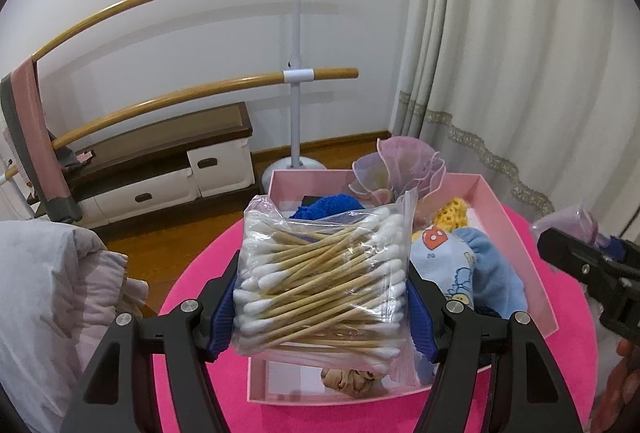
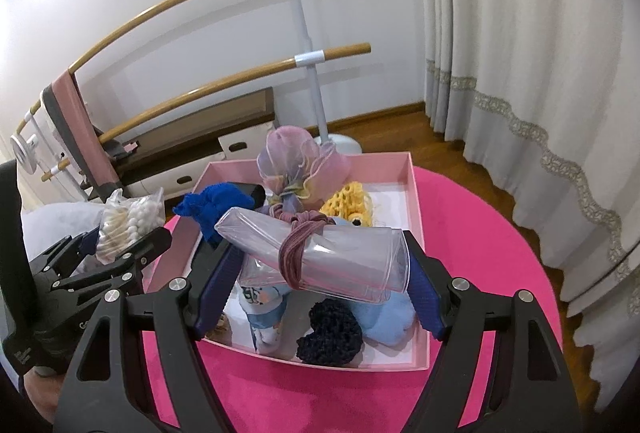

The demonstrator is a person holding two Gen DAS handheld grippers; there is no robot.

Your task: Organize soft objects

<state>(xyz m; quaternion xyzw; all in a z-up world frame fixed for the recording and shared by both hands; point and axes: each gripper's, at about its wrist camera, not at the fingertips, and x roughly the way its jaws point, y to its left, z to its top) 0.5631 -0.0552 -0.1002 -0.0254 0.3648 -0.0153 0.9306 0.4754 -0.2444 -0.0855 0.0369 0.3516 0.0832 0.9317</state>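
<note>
My left gripper is shut on a clear bag of cotton swabs and holds it above the near left part of the pink box. My right gripper is shut on a clear plastic tube wrapped with mauve hair ties, held over the same pink box. The box holds a blue cloth, a lilac organza scrunchie, a yellow crochet piece, light blue printed socks, a dark navy scrunchie and a beige scrunchie.
The box sits on a round hot-pink table. A grey quilt lies to the left. Behind are a ballet barre stand, a low drawer bench, wood floor and white curtains.
</note>
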